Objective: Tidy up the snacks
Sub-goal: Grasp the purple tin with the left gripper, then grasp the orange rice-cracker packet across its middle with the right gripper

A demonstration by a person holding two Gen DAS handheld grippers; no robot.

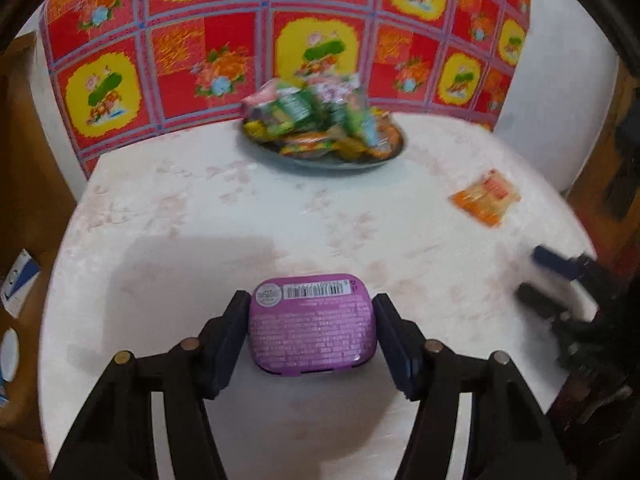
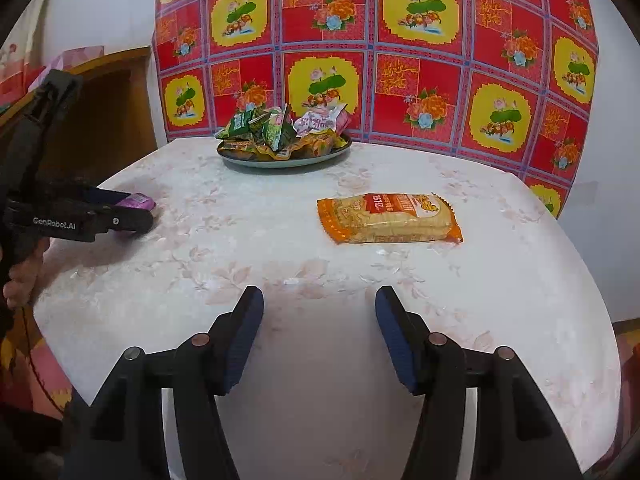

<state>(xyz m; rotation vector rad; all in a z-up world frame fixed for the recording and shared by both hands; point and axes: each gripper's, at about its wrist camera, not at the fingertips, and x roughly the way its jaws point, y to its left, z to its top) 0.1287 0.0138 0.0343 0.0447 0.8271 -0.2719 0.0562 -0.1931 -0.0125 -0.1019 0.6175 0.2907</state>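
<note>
The left gripper (image 1: 312,320) pinches a purple tin (image 1: 313,322) near the table (image 2: 280,344) edge. The right gripper (image 2: 319,320) stands spread, nothing between, the orange packet (image 2: 390,218) lying beyond.

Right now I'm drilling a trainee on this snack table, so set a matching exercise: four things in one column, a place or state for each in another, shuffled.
Things:
1. purple tin
2. orange cracker packet
3. plate
4. right gripper

Places or states:
A. heaped with small snack packets, at the table's far edge
B. open, nothing between its fingers
C. between the left gripper's fingers, barcode side up
D. lying flat and alone on the tablecloth

Pairs: 1-C, 2-D, 3-A, 4-B
</note>
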